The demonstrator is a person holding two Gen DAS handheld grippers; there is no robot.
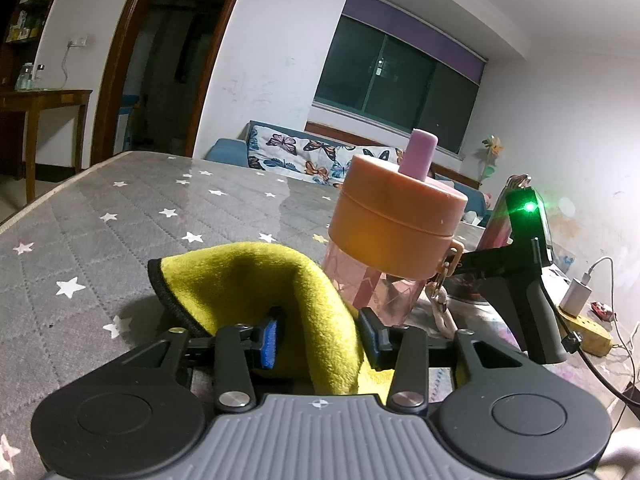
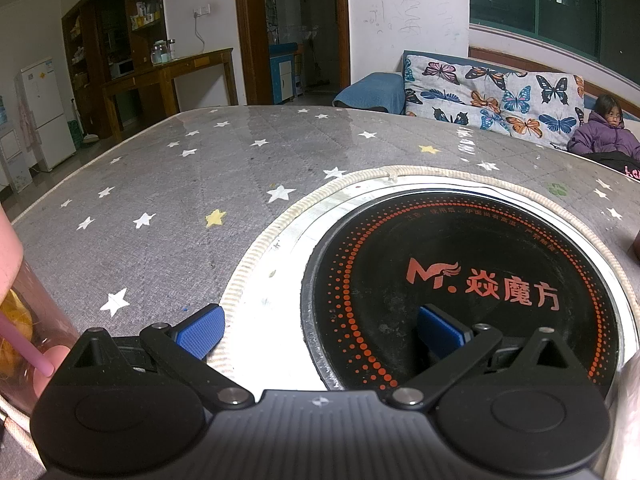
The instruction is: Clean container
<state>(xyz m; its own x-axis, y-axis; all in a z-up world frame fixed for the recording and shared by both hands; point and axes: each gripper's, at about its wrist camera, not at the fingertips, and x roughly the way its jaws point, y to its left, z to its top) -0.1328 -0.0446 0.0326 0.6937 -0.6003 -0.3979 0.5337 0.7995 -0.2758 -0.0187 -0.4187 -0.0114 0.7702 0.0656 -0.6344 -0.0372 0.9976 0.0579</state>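
The container is a pink see-through bottle (image 1: 372, 280) with an orange lid (image 1: 396, 220) and a pink straw cap (image 1: 418, 152). It stands upright on the grey star-print table (image 1: 120, 220). A yellow cloth (image 1: 280, 280) lies folded on the table just left of the bottle, touching its base. One fold runs back between the jaws of my left gripper (image 1: 320, 336). The left blue pad (image 1: 270, 340) stands a little off the cloth, so the jaws look open. My right gripper (image 2: 320, 332) is wide open and empty over a round black cooktop (image 2: 460, 280). The bottle (image 2: 16, 312) shows at that view's left edge.
The cooktop sits sunk in the table inside a white ring (image 2: 272, 280). The right gripper's black body (image 1: 528, 280) with a green light stands right of the bottle. A yellow power strip (image 1: 592, 338) and cables lie far right. A person (image 2: 604, 132) sits on the sofa behind.
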